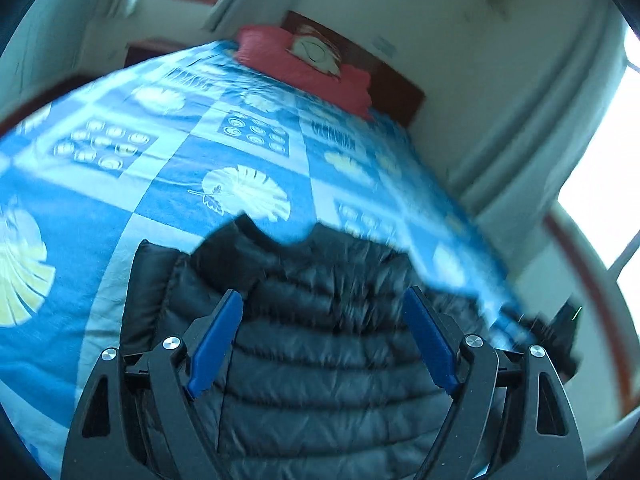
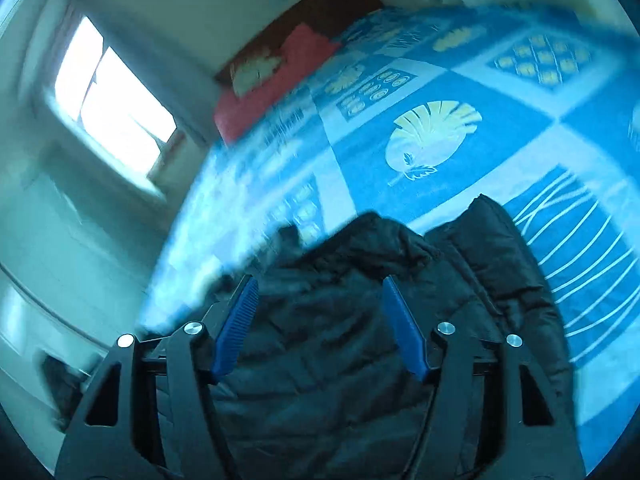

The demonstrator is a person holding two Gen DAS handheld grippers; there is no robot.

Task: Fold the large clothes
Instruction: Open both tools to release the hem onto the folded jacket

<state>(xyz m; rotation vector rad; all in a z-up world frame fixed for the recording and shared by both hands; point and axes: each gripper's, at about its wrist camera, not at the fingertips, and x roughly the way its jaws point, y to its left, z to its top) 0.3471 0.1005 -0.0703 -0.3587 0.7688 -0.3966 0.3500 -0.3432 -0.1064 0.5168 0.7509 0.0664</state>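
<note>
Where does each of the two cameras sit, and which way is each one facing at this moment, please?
Left wrist view: sits on the left tool, looking forward and down along its open blue pads at the black puffer jacket on the blue patterned bedspread; no hand or sleeve shows.
Right wrist view: sits on the right tool, pads apart, looking down over the jacket toward a window; no hand or sleeve shows.
Shared: jacket, bedspread, red pillow at the far end.

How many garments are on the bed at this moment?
1: a black quilted puffer jacket lying on the blue patterned bedspread, just ahead of both hand-held grippers. Others may lie outside the views.
</note>
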